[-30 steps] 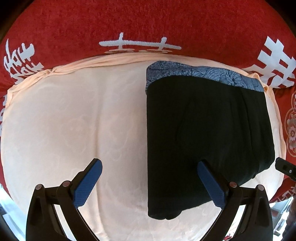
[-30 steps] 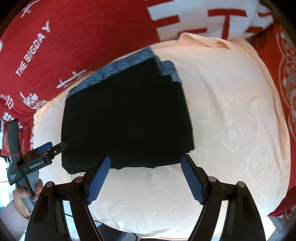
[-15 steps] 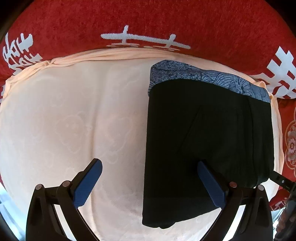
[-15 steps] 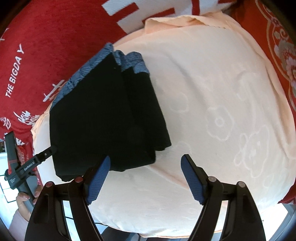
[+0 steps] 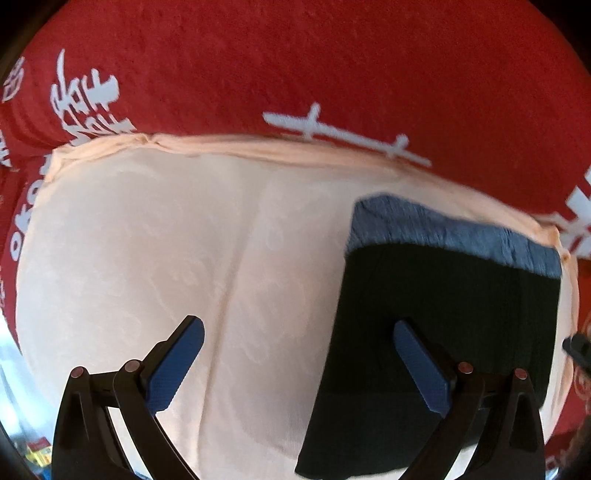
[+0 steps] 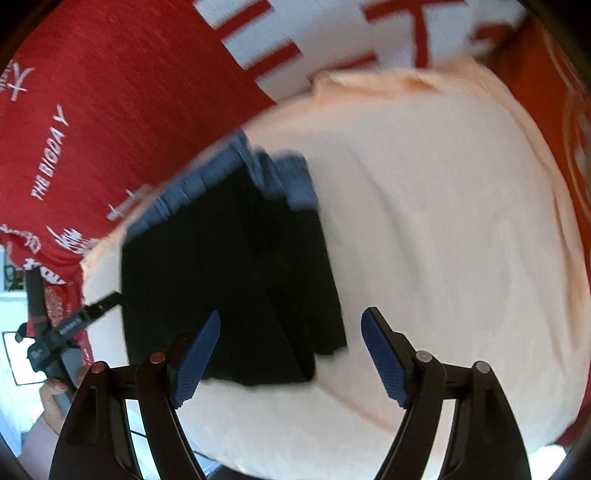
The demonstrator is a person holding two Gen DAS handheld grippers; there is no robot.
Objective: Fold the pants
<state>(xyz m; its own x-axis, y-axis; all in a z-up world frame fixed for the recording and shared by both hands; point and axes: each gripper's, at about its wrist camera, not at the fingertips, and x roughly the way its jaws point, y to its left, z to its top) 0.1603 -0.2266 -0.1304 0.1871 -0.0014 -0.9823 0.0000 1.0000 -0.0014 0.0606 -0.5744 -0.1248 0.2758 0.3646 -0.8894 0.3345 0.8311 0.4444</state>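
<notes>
Work surface: a pale peach cloth (image 5: pixel 155 258) with a faint woven flower pattern, spread smooth over a rounded pad. One soft crease runs from its far edge toward the near side. The far hem is bunched into a thin roll. Around and under the cloth lies a red blanket (image 5: pixel 332 66) with white characters and white lettering; in the right wrist view a broad white block with red strokes (image 6: pixel 332 33) fills the top of the frame.

The pants (image 5: pixel 443 314), black with a blue patterned waistband (image 5: pixel 454 232), lie folded into a compact rectangle on the peach cloth, waistband toward the far edge. In the right wrist view the fold shows stacked layers with stepped edges.

Left gripper (image 5: pixel 295 365): jaws wide, nothing between the pads; the right-hand pad is over the pants, the left-hand pad over bare cloth. Right gripper (image 6: pixel 291 354): jaws wide, empty, hanging above the near corner of the pants.

Limits of view: both frames are motion-blurred, so the waistband pattern does not resolve. Contact between pads and fabric cannot be confirmed. A hand (image 6: pixel 55 398) appears at the lower left edge of the right wrist view, partly cut off. The room beyond the blanket is only a bright sliver.
</notes>
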